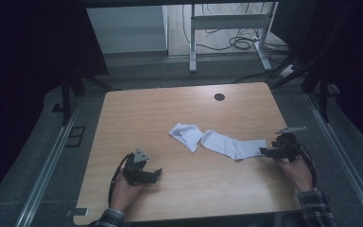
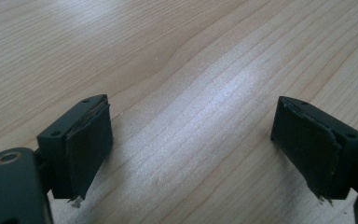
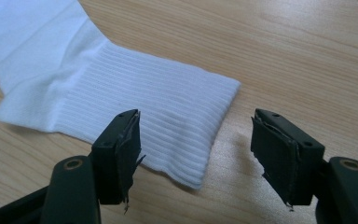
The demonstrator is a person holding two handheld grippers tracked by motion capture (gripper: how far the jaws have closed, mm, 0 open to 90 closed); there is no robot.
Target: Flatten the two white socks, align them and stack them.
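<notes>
The wooden desk (image 1: 137,113) carries a white sock (image 1: 229,144) lying flat, stretched from the desk's middle toward its right edge, with a second crumpled white sock (image 1: 185,135) touching its left end. The sock's ribbed cuff (image 3: 168,126) points toward the right tool (image 1: 266,152), which sits low at the right end of the sock; its jaws stand wide, one over the cuff's corner and one over bare wood, pressing on nothing. The left tool (image 1: 157,173) rests near the desk's front left, well apart from both socks, its jaws spread wide over bare wood.
</notes>
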